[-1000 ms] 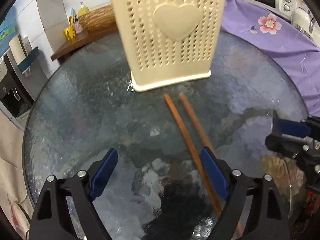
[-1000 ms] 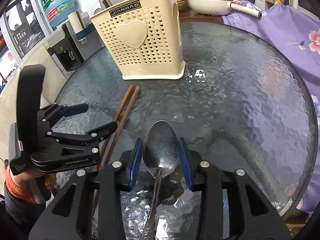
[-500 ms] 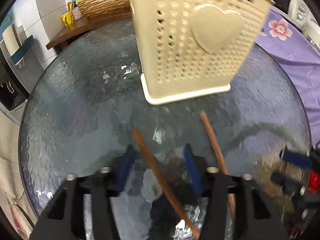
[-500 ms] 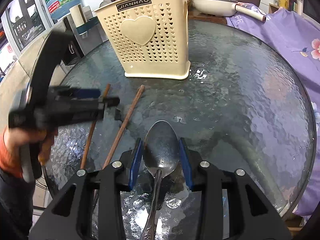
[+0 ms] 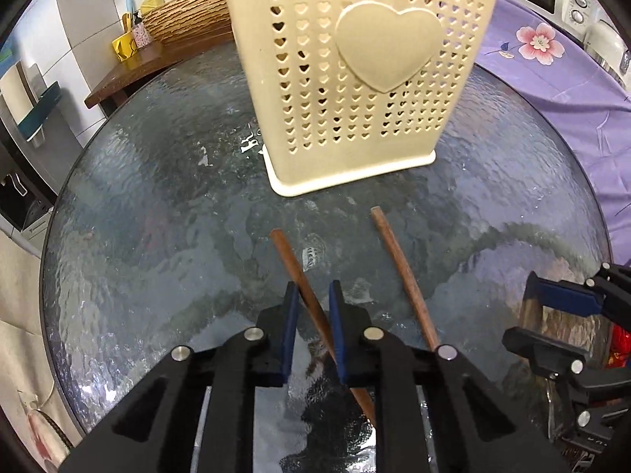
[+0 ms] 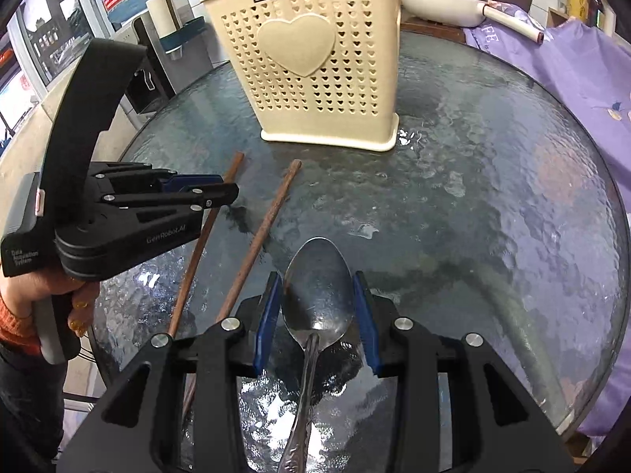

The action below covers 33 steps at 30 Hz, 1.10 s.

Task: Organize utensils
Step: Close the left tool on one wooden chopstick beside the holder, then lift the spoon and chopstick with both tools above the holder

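Your left claw (image 5: 310, 295) has just been closing, and there it is with its blue pads drawn in on either side of one brown chopstick (image 5: 303, 287), which runs slantwise between them; the pads look to be pinching it, with barely any gap on either side. That chopstick's far tip points toward the cream holder (image 5: 355, 79), the perforated one with the raised heart on its face, standing upright on the round glass bench (image 5: 138, 216). The second chopstick (image 5: 402, 276) lies flat on the glass just to the right of your left claw, apart from the first, its tip also near the holder's base without touching it.

Over to your right claw (image 6: 318, 299): it's clamped on the metal spoon (image 6: 317, 303), blue pads pressed on both edges of the bowl, the patterned handle trailing back under the claw body. The bowl faces up, hanging above the glass. From this side, your left hand (image 6: 59, 299) grips its tool at the bench's left edge. A purple flowered cloth (image 5: 560, 79) drapes along the right side.
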Tool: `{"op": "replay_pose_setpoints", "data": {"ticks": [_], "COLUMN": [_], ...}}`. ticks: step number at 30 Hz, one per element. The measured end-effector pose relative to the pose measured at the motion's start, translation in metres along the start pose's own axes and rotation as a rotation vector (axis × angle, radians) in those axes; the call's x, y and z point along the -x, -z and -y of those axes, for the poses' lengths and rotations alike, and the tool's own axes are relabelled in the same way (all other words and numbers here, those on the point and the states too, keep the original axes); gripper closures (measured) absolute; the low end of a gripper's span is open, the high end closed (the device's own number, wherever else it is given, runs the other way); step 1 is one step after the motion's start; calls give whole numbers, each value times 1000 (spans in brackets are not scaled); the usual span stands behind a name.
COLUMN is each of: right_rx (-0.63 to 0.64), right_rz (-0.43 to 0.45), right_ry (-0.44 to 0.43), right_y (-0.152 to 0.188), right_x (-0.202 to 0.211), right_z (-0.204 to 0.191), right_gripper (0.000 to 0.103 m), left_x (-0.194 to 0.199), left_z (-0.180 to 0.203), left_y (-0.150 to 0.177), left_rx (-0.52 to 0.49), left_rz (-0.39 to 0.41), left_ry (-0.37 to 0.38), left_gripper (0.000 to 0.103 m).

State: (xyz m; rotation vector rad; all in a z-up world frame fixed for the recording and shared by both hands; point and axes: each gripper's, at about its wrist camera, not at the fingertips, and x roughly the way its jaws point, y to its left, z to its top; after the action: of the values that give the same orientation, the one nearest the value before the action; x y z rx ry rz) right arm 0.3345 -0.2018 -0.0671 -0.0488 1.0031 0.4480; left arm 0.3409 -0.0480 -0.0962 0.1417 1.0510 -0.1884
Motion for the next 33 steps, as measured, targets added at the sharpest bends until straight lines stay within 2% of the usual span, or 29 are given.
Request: {"op": "replay_pose_setpoints", "data": {"ticks": [4, 17, 23, 27, 33], "right_rx": [4, -6, -10, -14, -14], "right_rz": [0, 1, 7, 28, 95], "right_ry": [0, 6, 11, 7, -27], "right_y": [-6, -7, -7, -9, -17], "right_x": [-3, -3, -3, 0, 21], "right_z": [-2, 0, 1, 3, 7], "right_gripper": [66, 66, 66, 66, 66], "left_x": [1, -1, -2, 1, 35], "left_z": [0, 6, 1, -7, -14], "left_y": [2, -3, -5, -6, -12], "left_rx": [16, 2, 21, 56, 80], "left_rz": [27, 34, 42, 49, 135], "left_ry": [-16, -24, 10, 71, 119], "left_gripper": [96, 96, 96, 96, 96]}}
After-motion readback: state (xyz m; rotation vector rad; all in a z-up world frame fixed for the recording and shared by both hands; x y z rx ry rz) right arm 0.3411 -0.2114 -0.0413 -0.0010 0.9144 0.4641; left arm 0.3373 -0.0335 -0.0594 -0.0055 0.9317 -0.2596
